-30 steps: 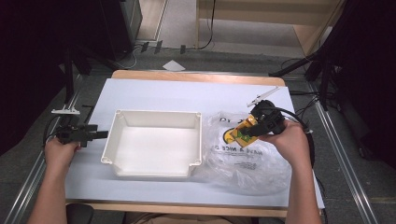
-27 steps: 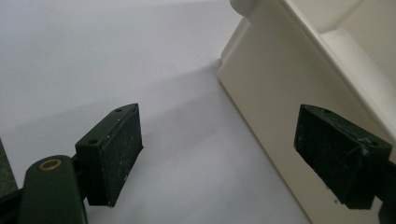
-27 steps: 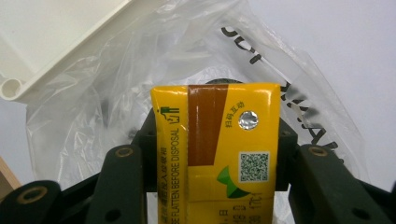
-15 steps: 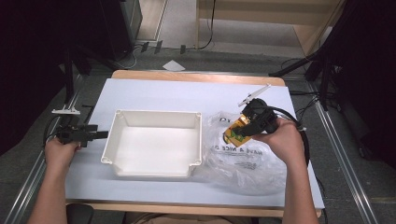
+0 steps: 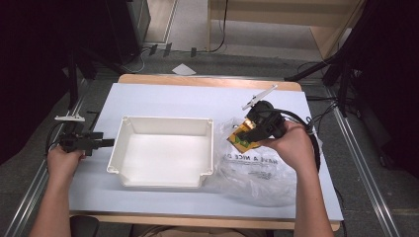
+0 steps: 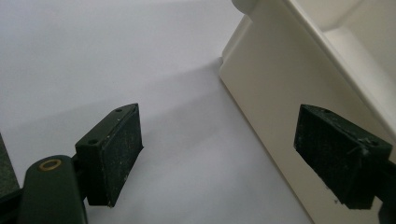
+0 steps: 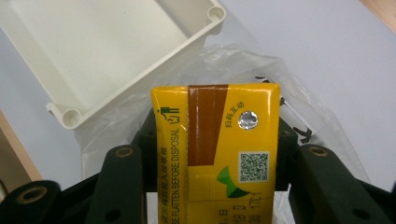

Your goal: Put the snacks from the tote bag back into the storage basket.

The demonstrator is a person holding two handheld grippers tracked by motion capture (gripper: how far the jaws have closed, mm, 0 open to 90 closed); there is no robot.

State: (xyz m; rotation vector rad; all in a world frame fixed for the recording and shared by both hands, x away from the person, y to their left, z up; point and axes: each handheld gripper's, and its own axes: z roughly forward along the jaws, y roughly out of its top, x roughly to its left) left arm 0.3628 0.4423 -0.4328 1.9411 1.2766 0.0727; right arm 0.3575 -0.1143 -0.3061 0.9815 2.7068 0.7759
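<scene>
Right gripper (image 5: pixel 245 132) with carton (image 5: pixel 242 138), nearer tray (image 5: pixel 163 124)

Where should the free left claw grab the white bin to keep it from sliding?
Grip the white bin's left wall, coming in from the table's left edge. The left claw is open and already beside that wall, which stands upright under a flat rim, thin enough to fit between the jaws. The right claw is shut on the yellow carton.

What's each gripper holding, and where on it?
Right gripper clamps the yellow carton across its two side faces, above the plastic bag. Left gripper is open, holding nothing, beside the tray.
</scene>
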